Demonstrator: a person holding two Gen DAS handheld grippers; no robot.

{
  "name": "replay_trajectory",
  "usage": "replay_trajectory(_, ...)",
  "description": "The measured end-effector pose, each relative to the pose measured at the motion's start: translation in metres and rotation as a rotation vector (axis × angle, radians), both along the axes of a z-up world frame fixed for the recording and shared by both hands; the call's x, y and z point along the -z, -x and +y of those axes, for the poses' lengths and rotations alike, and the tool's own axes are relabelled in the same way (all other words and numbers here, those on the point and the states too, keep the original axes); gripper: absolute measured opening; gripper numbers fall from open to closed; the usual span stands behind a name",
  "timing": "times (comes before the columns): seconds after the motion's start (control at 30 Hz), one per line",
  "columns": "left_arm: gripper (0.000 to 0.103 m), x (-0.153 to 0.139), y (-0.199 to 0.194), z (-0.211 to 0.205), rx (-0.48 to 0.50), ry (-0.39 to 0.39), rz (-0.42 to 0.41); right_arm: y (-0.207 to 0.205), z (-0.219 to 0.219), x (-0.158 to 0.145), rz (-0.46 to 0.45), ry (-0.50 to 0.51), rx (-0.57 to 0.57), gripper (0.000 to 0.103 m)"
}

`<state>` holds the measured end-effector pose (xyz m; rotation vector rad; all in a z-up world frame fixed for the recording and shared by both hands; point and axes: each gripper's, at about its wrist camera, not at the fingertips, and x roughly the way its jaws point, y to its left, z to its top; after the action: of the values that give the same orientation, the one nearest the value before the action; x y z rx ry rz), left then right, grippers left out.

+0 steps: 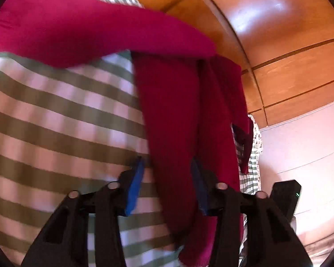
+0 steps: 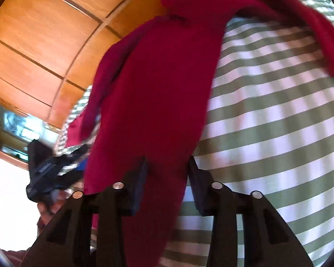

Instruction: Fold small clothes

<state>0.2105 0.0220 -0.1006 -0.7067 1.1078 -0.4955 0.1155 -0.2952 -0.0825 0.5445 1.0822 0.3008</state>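
A dark red garment (image 1: 176, 120) hangs lifted above a green-and-white striped cloth (image 1: 55, 115). In the left wrist view it runs down between the blue-padded fingers (image 1: 134, 189) of my left gripper (image 1: 167, 178), whose jaws stand partly apart around the fabric. One red sleeve (image 1: 82, 29) stretches out to the upper left. In the right wrist view the same garment (image 2: 158, 89) passes between the fingers of my right gripper (image 2: 167, 173), which also stand apart around it. The left gripper (image 2: 49, 173) shows at the lower left of that view.
Wooden wardrobe panels (image 1: 278, 33) stand behind, also in the right wrist view (image 2: 33, 33). The striped cloth (image 2: 267, 122) covers the surface below. A patterned cloth (image 1: 253, 151) lies near the red garment's edge. A pale wall (image 1: 305, 146) is at the right.
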Motion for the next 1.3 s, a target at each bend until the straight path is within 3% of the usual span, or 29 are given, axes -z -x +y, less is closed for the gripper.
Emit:
replay_trajectory(0.13, 0.005, -0.005, 0.002, -0.008, 0.005, -0.011, 0.014, -0.005, 0.006, -0.003, -0.016, 0.019, -0.029, 0.010)
replay_trajectory(0.23, 0.004, -0.033, 0.009, 0.008, 0.007, -0.020, -0.043, 0.002, 0.003, -0.030, -0.099, 0.079, -0.036, 0.009)
replay_trajectory(0.37, 0.004, -0.087, 0.030, 0.044, 0.014, -0.053, -0.134, 0.026, -0.013, -0.091, -0.233, 0.124, -0.035, 0.009)
replay_trajectory(0.43, 0.004, -0.107, 0.040, 0.061, 0.017, -0.051, -0.143, 0.041, -0.026, -0.114, -0.277, 0.150, -0.029, 0.009)
replay_trajectory(0.53, 0.004, -0.128, 0.059, 0.084, 0.009, -0.095, -0.148, 0.053, -0.041, -0.118, -0.270, 0.189, -0.014, 0.009)
replay_trajectory(0.67, 0.007, -0.105, 0.072, 0.107, -0.027, -0.177, -0.060, 0.059, -0.058, -0.072, -0.135, 0.295, 0.029, 0.009)
replay_trajectory(0.73, 0.027, -0.078, 0.071, 0.116, -0.075, -0.201, -0.016, 0.062, -0.065, -0.044, -0.063, 0.328, 0.048, 0.009)
replay_trajectory(0.77, 0.043, -0.064, 0.075, 0.123, -0.116, -0.217, 0.009, 0.063, -0.068, -0.031, -0.026, 0.321, 0.053, 0.009)
replay_trajectory(0.9, 0.046, -0.025, 0.097, 0.128, -0.103, -0.120, 0.072, 0.077, -0.063, -0.015, 0.007, 0.350, 0.032, 0.009)
replay_trajectory(0.97, 0.046, -0.019, 0.108, 0.122, -0.085, -0.195, 0.057, 0.081, -0.056, -0.011, 0.006, 0.444, 0.005, 0.009)
replay_trajectory(1.07, 0.048, -0.027, 0.115, 0.128, -0.117, -0.316, -0.020, 0.079, -0.050, -0.016, 0.005, 0.475, 0.003, 0.009)
replay_trajectory(1.1, 0.056, -0.034, 0.115, 0.133, -0.147, -0.372, -0.051, 0.078, -0.047, -0.022, -0.010, 0.493, 0.009, 0.017)
replay_trajectory(1.17, 0.065, -0.051, 0.110, 0.147, -0.245, -0.573, -0.134, 0.077, -0.043, -0.032, -0.061, 0.522, 0.029, 0.035)
replay_trajectory(1.2, 0.068, -0.053, 0.103, 0.153, -0.267, -0.625, -0.142, 0.077, -0.039, -0.039, -0.092, 0.525, 0.037, 0.050)
replay_trajectory(1.23, 0.069, -0.055, 0.096, 0.163, -0.293, -0.664, -0.137, 0.076, -0.036, -0.044, -0.117, 0.520, 0.036, 0.055)
replay_trajectory(1.3, 0.069, -0.056, 0.081, 0.188, -0.350, -0.673, -0.118, 0.070, -0.021, -0.050, -0.153, 0.499, 0.005, 0.055)
